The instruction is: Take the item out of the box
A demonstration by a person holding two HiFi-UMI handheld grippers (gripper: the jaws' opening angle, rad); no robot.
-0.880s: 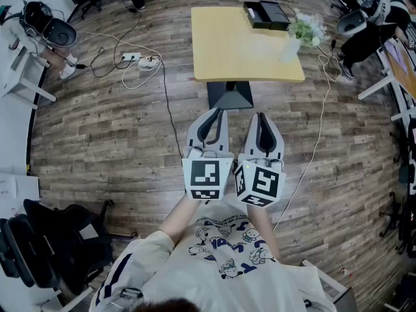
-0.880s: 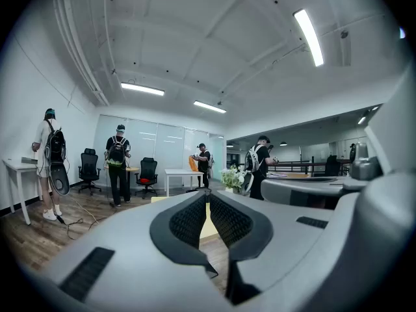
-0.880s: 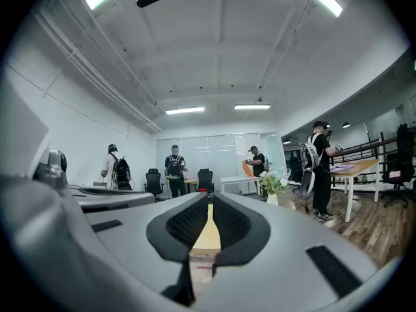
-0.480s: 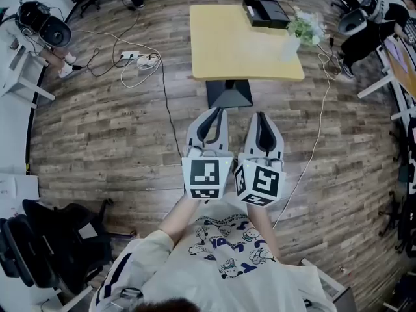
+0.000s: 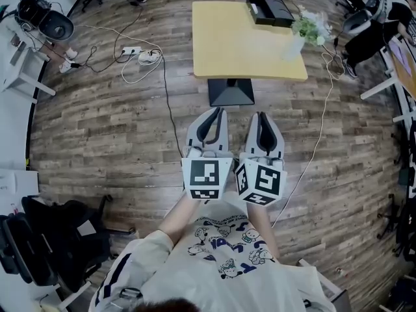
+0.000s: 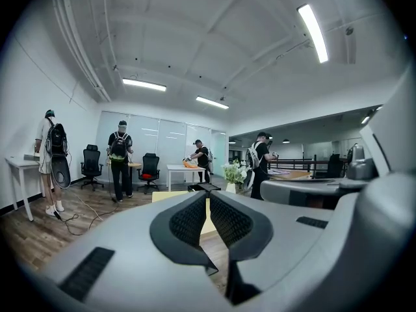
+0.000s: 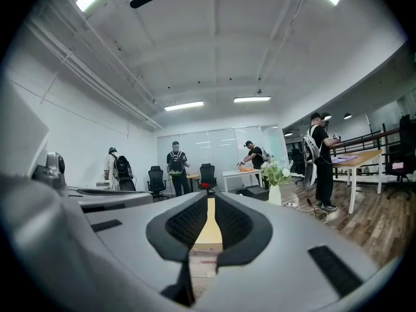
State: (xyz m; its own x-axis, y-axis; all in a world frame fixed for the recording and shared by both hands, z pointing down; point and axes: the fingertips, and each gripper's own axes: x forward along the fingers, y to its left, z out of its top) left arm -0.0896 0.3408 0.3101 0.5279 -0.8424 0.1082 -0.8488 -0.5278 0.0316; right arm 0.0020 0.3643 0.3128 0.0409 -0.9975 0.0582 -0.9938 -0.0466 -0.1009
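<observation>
Standing well short of the table (image 5: pixel 234 51) — box (image 5: pixel 267 13) untouched, my left claw (image 5: pixel 216 114) and right claw (image 5: pixel 260 117) both pinched together, empty; nothing started

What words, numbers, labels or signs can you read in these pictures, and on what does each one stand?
No text here can be read.
Shirt print: cartoon figures and blue letter-like shapes, too blurred to read.
Left cube and right cube: black-and-white square patterns, no letters or numbers.
Papers: too small to read.
Box: no print shows.
</observation>
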